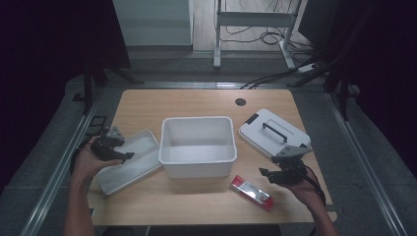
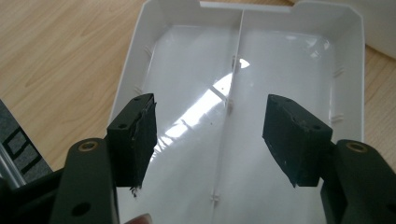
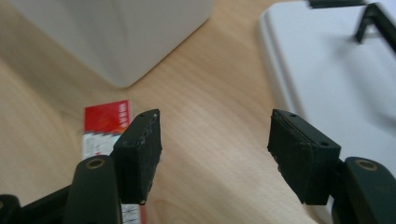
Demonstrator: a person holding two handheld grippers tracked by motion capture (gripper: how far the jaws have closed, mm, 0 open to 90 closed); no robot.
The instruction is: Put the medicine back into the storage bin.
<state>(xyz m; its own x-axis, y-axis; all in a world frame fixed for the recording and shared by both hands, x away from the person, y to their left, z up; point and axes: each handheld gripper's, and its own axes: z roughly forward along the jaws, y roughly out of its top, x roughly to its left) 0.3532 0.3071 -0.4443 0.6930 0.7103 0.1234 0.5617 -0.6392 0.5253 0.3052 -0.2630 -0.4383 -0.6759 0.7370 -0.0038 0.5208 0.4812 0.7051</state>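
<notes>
Left gripper (image 2: 212, 135): jaws spread wide, empty, poised over the divided tray (image 2: 289, 56), probably lining up on its rim.
Right gripper (image 3: 215, 154): jaws apart, nothing between them, above bare table (image 1: 196, 196).
Red packet (image 1: 252, 192): flat by the front edge, just beside the right gripper, likely the next pick.
White bin (image 1: 197, 146): centre, empty.
Lid (image 1: 273, 132): off, parked right, leaving the bin open.

My left black two-jaw gripper (image 2: 212, 135) has blocky, scuffed pads (image 2: 140, 135) on arms set with brass-ringed screw holes. My right black two-jaw gripper (image 3: 215, 154) matches it, topped by a grey three-cornered plate (image 1: 291, 150). My forearms are bare; a dark strap (image 1: 319, 192) circles my right wrist.
</notes>
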